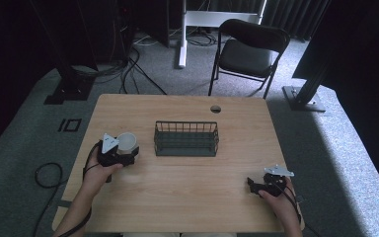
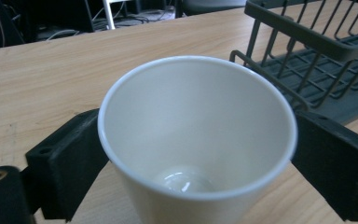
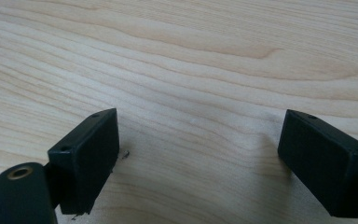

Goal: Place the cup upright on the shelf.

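High view above the table (image 1: 187,182), forward-down; both gripper views close, low over its wood

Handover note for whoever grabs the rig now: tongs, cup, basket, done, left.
Left tongs: jaws on either side of the white cup, pads at its walls; call it gripped, though the cup looks to be standing on the table.
Right tongs: open, nothing between them, over bare wood at the near right.
Wire basket: mid-table, right of the cup, nothing in it.
Done: cup reached.
Left: likely lift the cup into the basket.
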